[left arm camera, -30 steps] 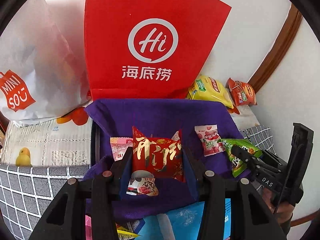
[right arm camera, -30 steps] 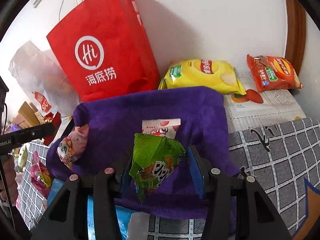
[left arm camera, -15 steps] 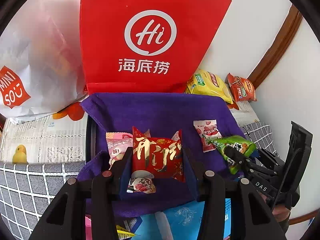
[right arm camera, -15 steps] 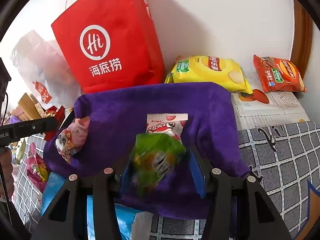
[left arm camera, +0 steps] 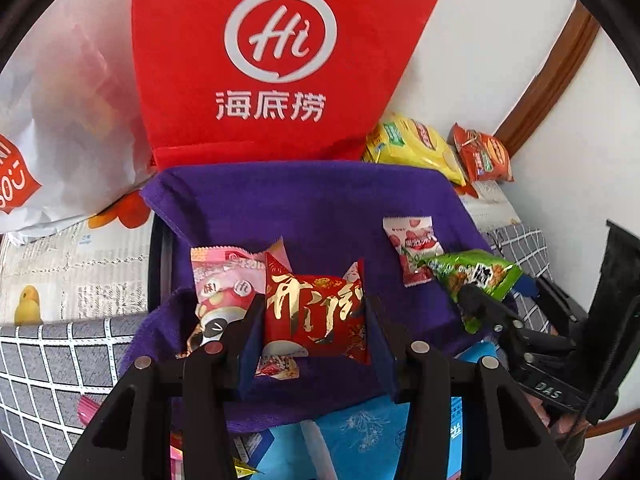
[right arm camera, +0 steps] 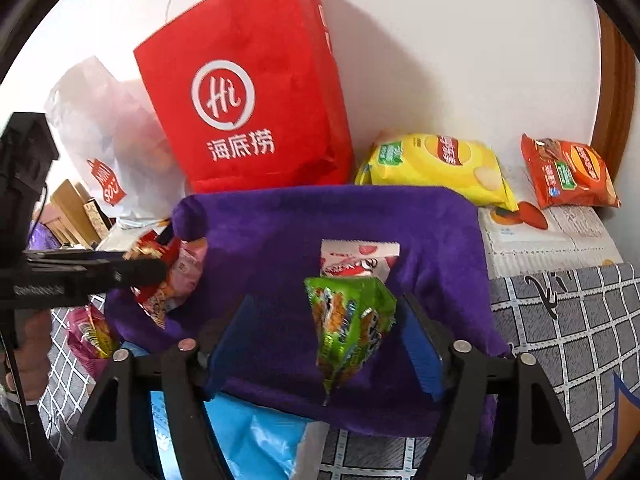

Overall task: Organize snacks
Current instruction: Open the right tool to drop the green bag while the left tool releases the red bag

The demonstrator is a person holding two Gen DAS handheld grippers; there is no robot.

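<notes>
At the far left, a white plastic bag with a red label slumps against the wall, and beside it a tall red paper bag stands upright, directly behind a purple cloth spread over a container whose dark rim shows at the cloth's left edge. On the left part of the cloth lies a pink snack packet, and just in front of it the left tool is clamped on a red snack packet with gold lettering, both pads pressed against its sides. A small white packet printed with red fruit lies flat on the cloth further right. Overlapping its lower edge is a green snack packet, which sits between the fingers of the right tool; those jaws have just been opening, and the left pad stands clear of the packet while the right pad is just beside it. Behind the cloth to the right, a yellow chip bag and an orange-red snack bag rest near the wall on a printed sheet. A grey checked covering spreads to the right. Below the cloth's near edge a light blue package shows.
</notes>
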